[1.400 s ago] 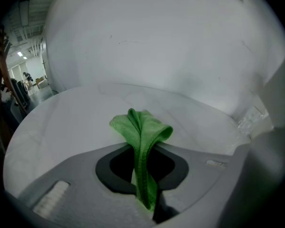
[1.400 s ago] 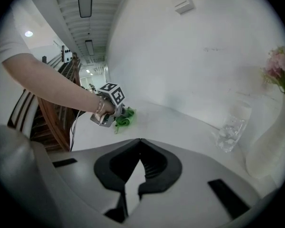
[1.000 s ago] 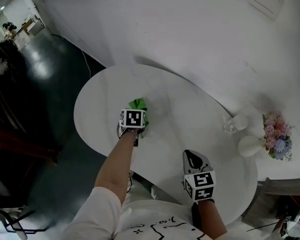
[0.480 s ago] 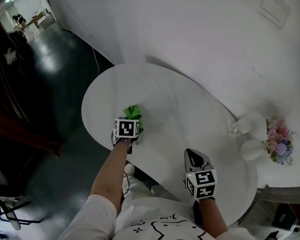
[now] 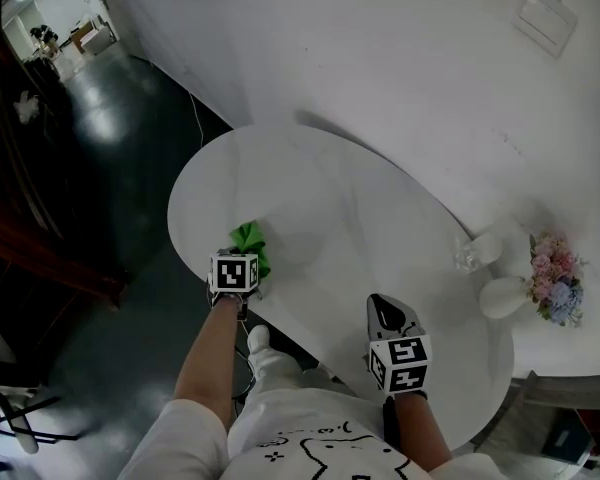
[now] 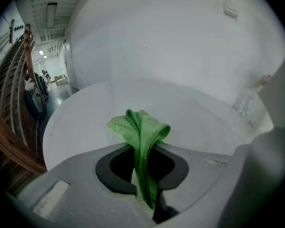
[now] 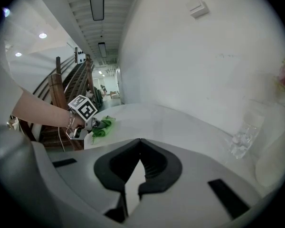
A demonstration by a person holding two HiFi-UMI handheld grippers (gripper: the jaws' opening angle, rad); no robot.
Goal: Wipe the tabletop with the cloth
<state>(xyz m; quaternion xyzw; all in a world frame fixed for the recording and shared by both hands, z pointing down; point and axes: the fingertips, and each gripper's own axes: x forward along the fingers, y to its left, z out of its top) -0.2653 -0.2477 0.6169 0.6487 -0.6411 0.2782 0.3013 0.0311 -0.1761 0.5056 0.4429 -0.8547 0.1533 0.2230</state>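
A crumpled green cloth [image 6: 141, 127] is clamped in the left gripper [image 6: 143, 152] on a smooth white oval tabletop [image 5: 365, 218]; the right gripper [image 7: 139, 144] is closed, empty.

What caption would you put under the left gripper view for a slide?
Left gripper, jaws shut on a bunched green cloth, facing across the white tabletop.
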